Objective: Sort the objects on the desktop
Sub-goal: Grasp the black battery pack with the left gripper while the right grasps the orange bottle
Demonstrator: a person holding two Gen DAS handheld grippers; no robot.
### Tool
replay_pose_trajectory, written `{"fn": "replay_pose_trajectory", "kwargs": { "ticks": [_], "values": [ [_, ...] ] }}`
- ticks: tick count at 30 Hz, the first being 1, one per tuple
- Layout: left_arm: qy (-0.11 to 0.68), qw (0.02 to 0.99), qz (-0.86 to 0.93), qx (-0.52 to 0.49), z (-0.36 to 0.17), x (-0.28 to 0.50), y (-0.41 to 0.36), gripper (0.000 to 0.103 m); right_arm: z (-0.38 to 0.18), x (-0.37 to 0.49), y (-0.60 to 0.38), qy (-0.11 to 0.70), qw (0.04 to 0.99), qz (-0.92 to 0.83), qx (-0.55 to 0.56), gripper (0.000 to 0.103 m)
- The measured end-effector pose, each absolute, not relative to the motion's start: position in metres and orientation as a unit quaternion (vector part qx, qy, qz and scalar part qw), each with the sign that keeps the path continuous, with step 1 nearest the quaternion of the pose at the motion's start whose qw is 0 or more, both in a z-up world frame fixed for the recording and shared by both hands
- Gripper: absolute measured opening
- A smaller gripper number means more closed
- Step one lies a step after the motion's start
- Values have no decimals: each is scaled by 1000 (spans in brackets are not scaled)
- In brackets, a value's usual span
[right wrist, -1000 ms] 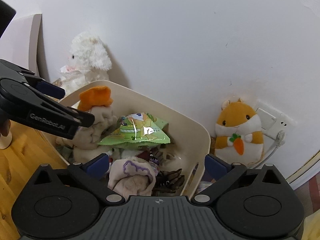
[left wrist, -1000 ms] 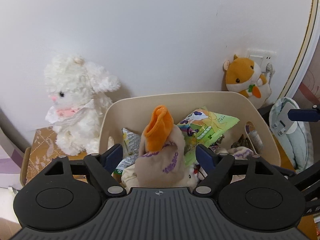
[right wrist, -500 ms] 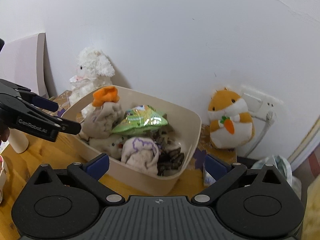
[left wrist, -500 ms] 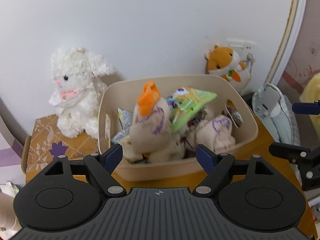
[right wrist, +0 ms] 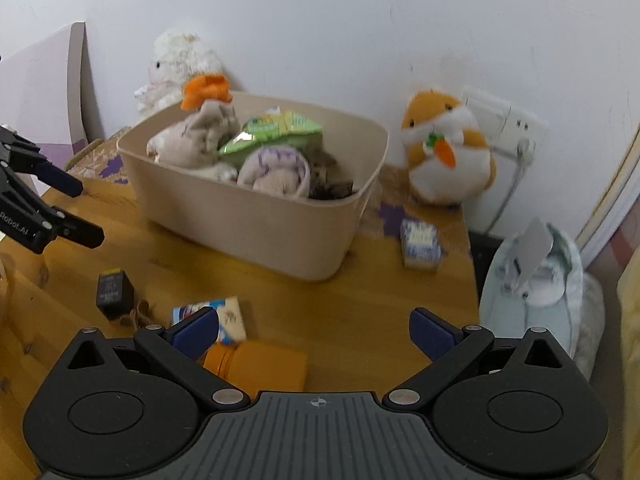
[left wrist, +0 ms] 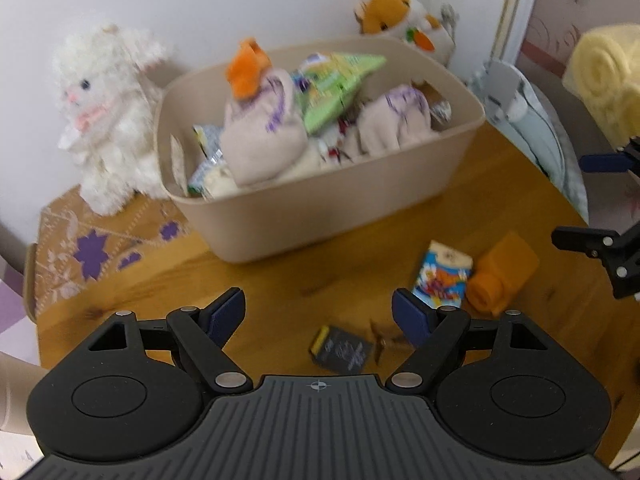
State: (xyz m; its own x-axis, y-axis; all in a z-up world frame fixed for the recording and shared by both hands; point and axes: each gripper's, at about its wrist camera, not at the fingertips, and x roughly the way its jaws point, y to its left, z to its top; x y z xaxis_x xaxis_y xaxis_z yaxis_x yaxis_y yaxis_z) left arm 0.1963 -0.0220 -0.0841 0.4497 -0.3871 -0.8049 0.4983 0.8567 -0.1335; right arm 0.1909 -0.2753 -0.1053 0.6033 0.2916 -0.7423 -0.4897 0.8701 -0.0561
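A beige bin (left wrist: 340, 204) (right wrist: 256, 220) on the wooden table holds rolled beige socks, one with an orange top (left wrist: 246, 68), and a green snack bag (left wrist: 340, 80). On the table in front lie a blue snack packet (left wrist: 442, 278) (right wrist: 230, 318), an orange rolled sock (left wrist: 500, 276) (right wrist: 264, 366) and a small black packet (left wrist: 344, 350) (right wrist: 114, 290). My left gripper (left wrist: 320, 312) is open and empty above the table, near the black packet. My right gripper (right wrist: 314, 330) is open and empty, just above the orange sock.
A white plush rabbit (left wrist: 108, 112) stands left of the bin on a patterned box (left wrist: 80, 256). An orange hamster plush (right wrist: 446, 152) sits right of the bin by a wall socket. A small blue-white packet (right wrist: 420, 244) lies near it. A pale bag (right wrist: 536, 276) lies past the table's right edge.
Both grippers have pulled back and up from the bin, now tilted down at the table. The loose items in front of the bin have come into view. The beige sock stays in the bin.
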Motion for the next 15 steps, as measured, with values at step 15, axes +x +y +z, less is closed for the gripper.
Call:
{"fn": "replay_pose_trajectory", "kwargs": {
  "ticks": [15],
  "values": [
    [520, 801, -284, 87, -147, 202, -37, 82, -167, 192, -229, 464, 837, 236, -170, 103]
  ]
}}
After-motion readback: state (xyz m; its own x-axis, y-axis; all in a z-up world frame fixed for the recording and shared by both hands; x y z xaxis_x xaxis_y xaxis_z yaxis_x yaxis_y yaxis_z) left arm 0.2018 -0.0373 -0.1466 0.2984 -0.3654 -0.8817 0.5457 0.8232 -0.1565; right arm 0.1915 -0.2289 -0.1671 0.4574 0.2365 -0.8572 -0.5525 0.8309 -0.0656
